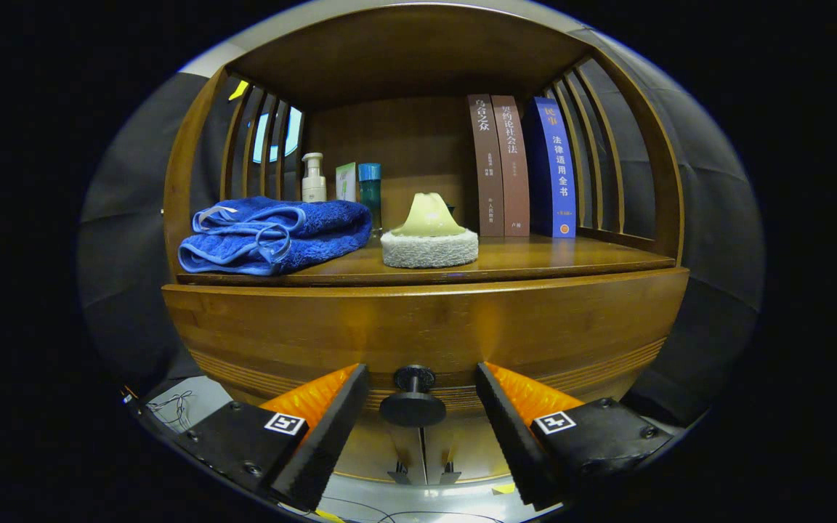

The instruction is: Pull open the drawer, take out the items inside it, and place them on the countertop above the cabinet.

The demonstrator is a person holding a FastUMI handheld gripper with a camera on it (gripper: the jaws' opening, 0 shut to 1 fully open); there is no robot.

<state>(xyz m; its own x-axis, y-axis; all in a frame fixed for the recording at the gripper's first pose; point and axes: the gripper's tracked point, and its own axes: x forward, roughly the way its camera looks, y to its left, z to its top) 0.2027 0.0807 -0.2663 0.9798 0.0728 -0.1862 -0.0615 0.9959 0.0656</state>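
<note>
A wooden cabinet fills the scene, and its drawer front (pixel 426 327) is closed. The drawer's dark round knob (pixel 413 399) sits between my two fingers, with a gap on each side. My gripper (pixel 418 407) is open around the knob without touching it. Above the drawer, the countertop (pixel 556 258) carries a folded blue towel (pixel 273 234) on the left and a round white scrub pad with a pale yellow-green handle (pixel 429 232) in the middle. The inside of the drawer is hidden.
At the back of the countertop stand a white pump bottle (pixel 313 178), a small box (pixel 346 181), a teal bottle (pixel 370 190) and three upright books (pixel 520 167). Slatted wooden sides enclose the shelf. Bare countertop lies right of the scrub pad.
</note>
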